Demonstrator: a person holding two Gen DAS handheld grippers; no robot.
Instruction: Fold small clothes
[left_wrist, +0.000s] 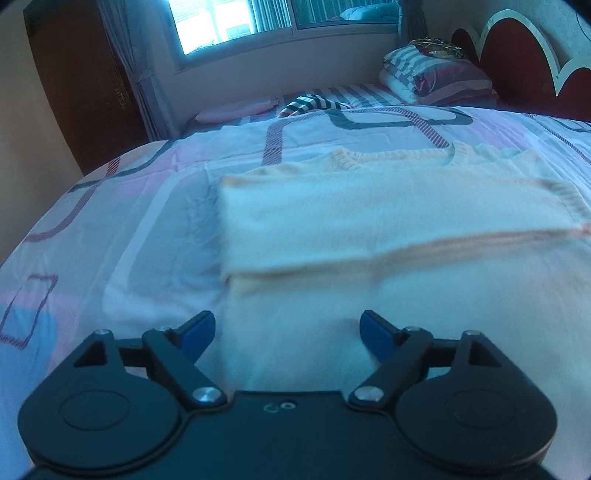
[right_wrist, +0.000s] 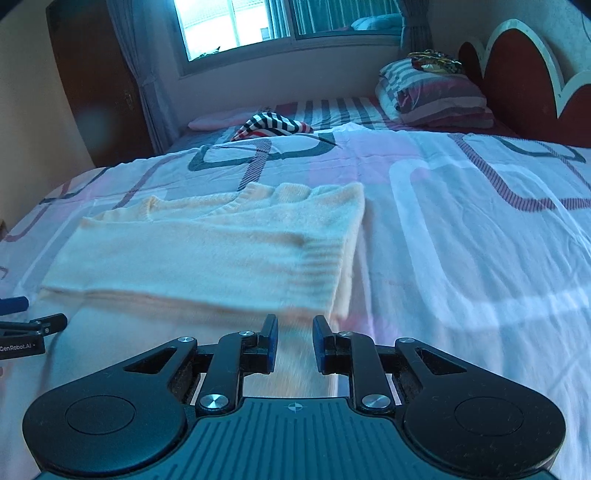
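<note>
Both grippers hover low over the near edge of the bed (right_wrist: 461, 229), holding nothing: the left gripper (left_wrist: 287, 334) has its jaws spread wide, the right gripper (right_wrist: 294, 343) a narrower gap. One cream knit sweater (right_wrist: 207, 251) lies folded flat on the patterned bedspread, its near edge just ahead of both.

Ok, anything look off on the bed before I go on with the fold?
Nothing serious. The sweater lies flat and partly folded on the bedspread, sleeve across the body, edges fairly even. The only stray is a striped garment crumpled near the far edge, unfolded. Both grippers, left and right, have jaws apart and hold nothing.
</note>
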